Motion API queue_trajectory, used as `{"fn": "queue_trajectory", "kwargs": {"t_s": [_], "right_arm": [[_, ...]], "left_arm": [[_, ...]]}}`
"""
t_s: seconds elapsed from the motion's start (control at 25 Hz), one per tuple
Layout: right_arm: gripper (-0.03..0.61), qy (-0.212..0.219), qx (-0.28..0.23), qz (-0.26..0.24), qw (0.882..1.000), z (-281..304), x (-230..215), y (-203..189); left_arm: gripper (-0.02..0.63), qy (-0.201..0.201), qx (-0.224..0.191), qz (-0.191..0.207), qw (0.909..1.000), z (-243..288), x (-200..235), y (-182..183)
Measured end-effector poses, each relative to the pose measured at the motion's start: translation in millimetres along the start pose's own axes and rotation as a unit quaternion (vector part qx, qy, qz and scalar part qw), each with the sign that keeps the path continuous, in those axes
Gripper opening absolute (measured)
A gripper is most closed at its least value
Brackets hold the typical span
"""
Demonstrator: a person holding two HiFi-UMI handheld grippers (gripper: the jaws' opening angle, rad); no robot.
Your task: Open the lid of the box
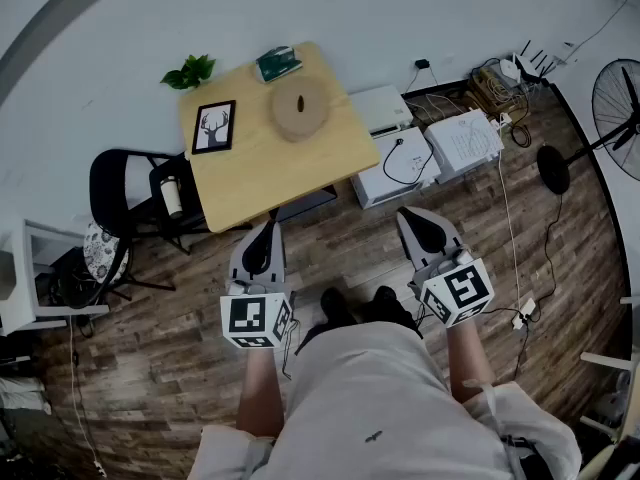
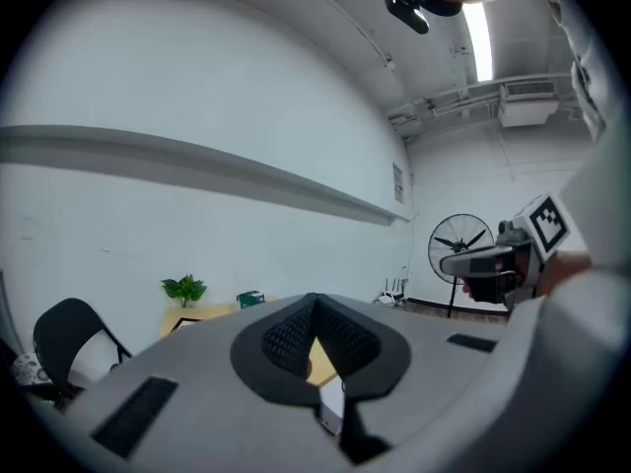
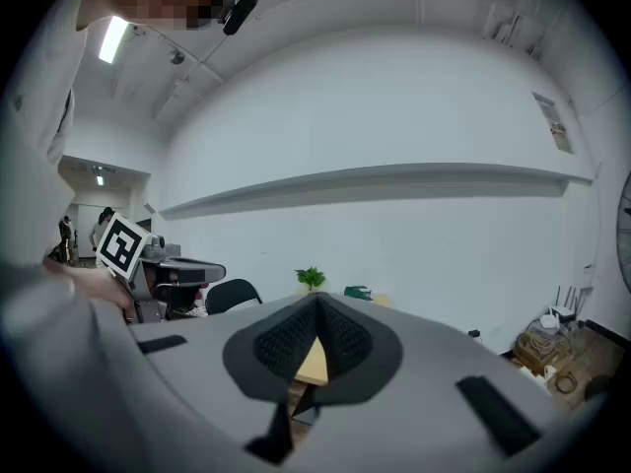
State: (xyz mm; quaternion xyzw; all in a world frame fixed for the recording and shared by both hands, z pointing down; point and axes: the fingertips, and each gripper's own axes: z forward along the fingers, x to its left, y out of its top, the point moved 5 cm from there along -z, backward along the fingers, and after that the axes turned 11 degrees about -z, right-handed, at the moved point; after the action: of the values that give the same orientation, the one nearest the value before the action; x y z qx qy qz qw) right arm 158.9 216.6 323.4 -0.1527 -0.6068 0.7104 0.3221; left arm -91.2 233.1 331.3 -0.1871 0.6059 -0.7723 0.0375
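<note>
On a small wooden table [image 1: 250, 163] at the top centre of the head view lies a round tan box [image 1: 300, 108] with its lid on. Behind it sits a small green box [image 1: 278, 64]. My left gripper [image 1: 262, 232] and right gripper [image 1: 418, 218] hover over the wooden floor, short of the table's near edge, well apart from both boxes. Both are shut with nothing between the jaws. In the left gripper view the left gripper's [image 2: 314, 305] black pads meet, with the table top showing beyond them. The right gripper [image 3: 317, 309] looks the same in its own view.
A potted plant [image 1: 190, 71] and a framed deer picture [image 1: 213, 127] share the table. A black chair [image 1: 120, 193] stands at its left, white boxes [image 1: 400, 158] and cables at its right. A floor fan [image 1: 615, 93] is far right. The person's feet [image 1: 360, 303] are between the grippers.
</note>
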Motion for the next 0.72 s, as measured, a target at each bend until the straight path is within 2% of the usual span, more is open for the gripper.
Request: {"fn": "queue_trajectory", "kwargs": {"t_s": [0.72], "right_arm": [[-0.002,-0.011,0.01,0.0,1.0,4,17,4]], "left_arm": [[0.008,-0.037,-0.017,-0.005,0.9991,-12,-3,4]]}}
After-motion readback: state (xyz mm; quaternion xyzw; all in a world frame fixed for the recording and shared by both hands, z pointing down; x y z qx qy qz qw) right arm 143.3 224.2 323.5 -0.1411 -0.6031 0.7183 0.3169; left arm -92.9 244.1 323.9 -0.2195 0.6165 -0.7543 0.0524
